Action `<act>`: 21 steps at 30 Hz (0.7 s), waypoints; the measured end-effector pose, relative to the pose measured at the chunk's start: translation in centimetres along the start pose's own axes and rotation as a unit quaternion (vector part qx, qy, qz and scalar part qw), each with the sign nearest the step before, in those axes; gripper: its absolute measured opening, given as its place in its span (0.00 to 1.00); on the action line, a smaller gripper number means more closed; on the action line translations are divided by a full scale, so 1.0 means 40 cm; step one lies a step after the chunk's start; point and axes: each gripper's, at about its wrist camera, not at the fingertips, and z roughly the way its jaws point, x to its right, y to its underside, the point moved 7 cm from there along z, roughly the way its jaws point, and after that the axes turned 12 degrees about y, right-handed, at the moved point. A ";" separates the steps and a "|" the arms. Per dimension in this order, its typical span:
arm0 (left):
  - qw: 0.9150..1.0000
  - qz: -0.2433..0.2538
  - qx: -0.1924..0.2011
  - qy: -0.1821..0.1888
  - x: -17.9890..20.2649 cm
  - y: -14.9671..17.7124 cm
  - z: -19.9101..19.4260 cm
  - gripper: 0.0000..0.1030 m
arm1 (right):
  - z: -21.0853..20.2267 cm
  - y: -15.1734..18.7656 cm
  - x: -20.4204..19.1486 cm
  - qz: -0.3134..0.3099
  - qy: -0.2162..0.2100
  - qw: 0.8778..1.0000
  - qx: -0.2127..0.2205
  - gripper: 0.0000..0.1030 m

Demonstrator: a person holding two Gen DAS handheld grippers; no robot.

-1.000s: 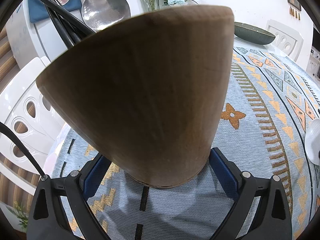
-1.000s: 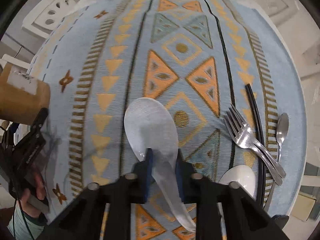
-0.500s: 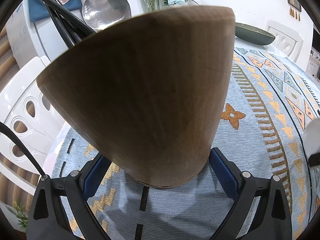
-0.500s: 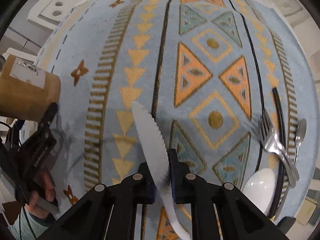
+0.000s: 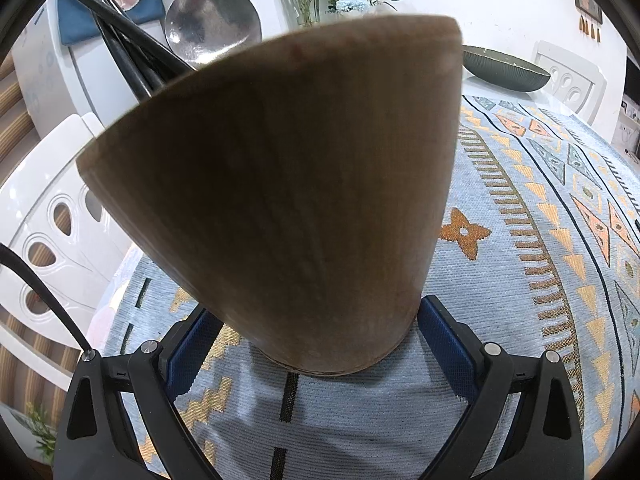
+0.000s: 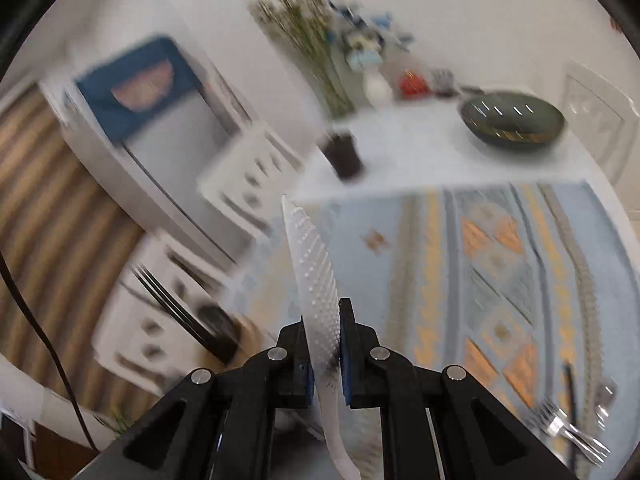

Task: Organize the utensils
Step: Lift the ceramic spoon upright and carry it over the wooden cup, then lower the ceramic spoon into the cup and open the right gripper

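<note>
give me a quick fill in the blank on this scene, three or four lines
1. The right gripper is shut on a white ____.
2. The left gripper has its fingers on either side of a ____ holder.
3. Black chopsticks stick out of the holder's ____.
4. The forks lie on the patterned ____.

Missing words: rice paddle; wooden; top; tablecloth

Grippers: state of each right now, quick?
Left gripper: closed on the wooden utensil holder, near its base.
Right gripper: closed on the white rice paddle, lifted above the table.

Matt wooden holder (image 5: 280, 184), woven cloth (image 5: 500, 320), dimpled white plastic spoon (image 6: 316, 280), shiny metal forks (image 6: 568, 432)
</note>
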 end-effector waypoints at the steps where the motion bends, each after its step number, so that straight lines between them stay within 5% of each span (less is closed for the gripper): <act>1: 1.000 0.000 0.000 0.001 0.001 0.001 -0.002 0.95 | -0.011 -0.027 -0.033 0.001 -0.013 1.000 0.014 0.09; 11: 1.000 0.000 0.003 0.008 -0.002 0.008 -0.017 0.92 | 0.040 -0.070 -0.270 -0.046 -0.058 0.996 0.042 0.09; 21: 1.000 0.000 0.005 0.011 -0.005 0.010 -0.021 0.91 | 0.170 0.006 -0.298 -0.060 -0.053 0.996 0.031 0.09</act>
